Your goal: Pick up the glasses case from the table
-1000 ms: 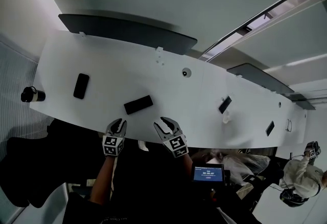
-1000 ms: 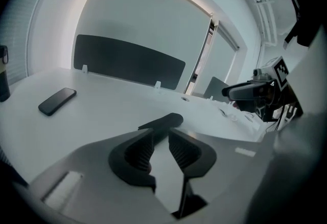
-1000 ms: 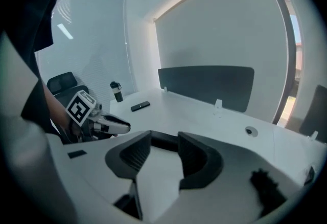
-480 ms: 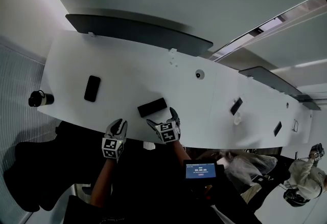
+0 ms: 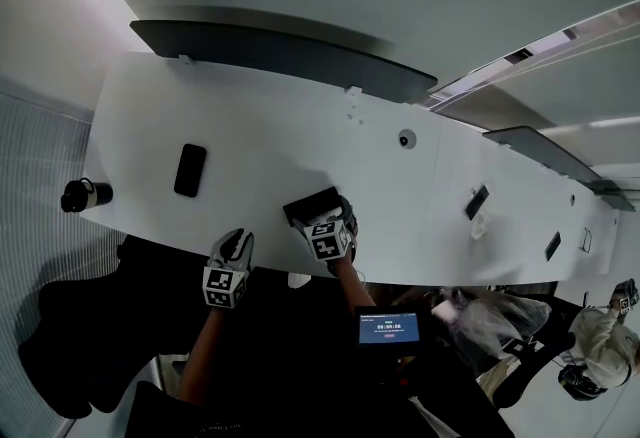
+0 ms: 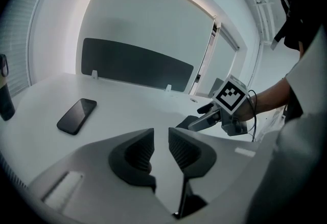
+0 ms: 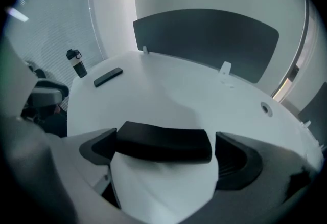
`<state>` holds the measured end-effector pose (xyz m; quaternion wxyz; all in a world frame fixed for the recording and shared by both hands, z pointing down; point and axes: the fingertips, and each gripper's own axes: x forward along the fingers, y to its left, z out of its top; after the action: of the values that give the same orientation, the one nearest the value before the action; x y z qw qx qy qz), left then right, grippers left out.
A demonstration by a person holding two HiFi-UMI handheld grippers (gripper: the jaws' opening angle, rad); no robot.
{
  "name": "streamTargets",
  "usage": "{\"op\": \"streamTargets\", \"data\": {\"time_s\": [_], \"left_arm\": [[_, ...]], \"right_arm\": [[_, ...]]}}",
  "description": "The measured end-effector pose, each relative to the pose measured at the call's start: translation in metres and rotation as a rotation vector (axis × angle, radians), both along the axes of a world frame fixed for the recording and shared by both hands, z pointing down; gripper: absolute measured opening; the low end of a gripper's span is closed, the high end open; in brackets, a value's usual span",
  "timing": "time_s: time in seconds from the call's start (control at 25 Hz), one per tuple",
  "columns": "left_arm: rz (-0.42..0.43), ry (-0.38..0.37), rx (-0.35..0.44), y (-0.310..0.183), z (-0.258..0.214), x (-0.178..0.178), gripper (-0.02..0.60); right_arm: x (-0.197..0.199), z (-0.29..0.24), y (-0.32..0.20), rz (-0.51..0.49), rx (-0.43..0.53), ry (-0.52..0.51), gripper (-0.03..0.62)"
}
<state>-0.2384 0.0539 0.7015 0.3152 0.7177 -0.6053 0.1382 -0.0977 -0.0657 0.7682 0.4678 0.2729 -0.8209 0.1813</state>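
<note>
The glasses case [image 7: 163, 143], a matte black oblong box with rounded corners, lay flat near the front edge of the white table [image 7: 173, 90]. The right gripper [image 7: 164, 151] straddled it end to end. Its jaws had just been opening and stood wide, one close against the case's end, the other clear of it. Beside it the left gripper [image 6: 161, 146] hung empty, jaws a narrow slit apart. Farther off lay a dark phone [image 6: 76, 115].

my left gripper [image 6: 160, 142] has its fingers [image 6: 137, 152] slightly apart with nothing between them, above the white desk [image 6: 127, 108]. a black phone [image 6: 76, 115] lies to the left. ahead on the right, my right gripper [image 6: 203, 115] is at the dark glasses case [image 6: 185, 122].
</note>
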Motion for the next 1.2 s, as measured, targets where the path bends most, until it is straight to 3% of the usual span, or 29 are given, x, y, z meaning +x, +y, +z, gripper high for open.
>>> {"op": "streamTargets", "data": {"time_s": [0.16,0.36,0.56,0.8,1.0,1.2], "left_arm": [[0.021,0.003,0.000,-0.003,0.005,0.001,0.097],[0.022,0.004,0.011,-0.005,0.004,-0.005,0.096],[0.018,0.000,0.013,-0.006,0.004,-0.008,0.095],[0.016,0.010,0.004,-0.007,0.008,-0.006,0.094],[0.007,0.006,0.010,-0.010,0.003,-0.008,0.094],[0.001,0.006,0.012,-0.008,0.002,-0.011,0.092]], "right_arm": [[0.004,0.017,0.000,0.087,-0.096,0.006,0.589],[0.023,0.016,-0.017,0.283,-0.103,-0.007,0.589],[0.037,0.041,-0.010,0.438,-0.279,-0.056,0.589],[0.033,0.040,-0.009,0.425,-0.296,-0.070,0.578],[0.033,0.037,-0.011,0.428,-0.311,-0.092,0.507],[0.049,0.035,-0.020,0.593,-0.356,-0.205,0.352]]}}
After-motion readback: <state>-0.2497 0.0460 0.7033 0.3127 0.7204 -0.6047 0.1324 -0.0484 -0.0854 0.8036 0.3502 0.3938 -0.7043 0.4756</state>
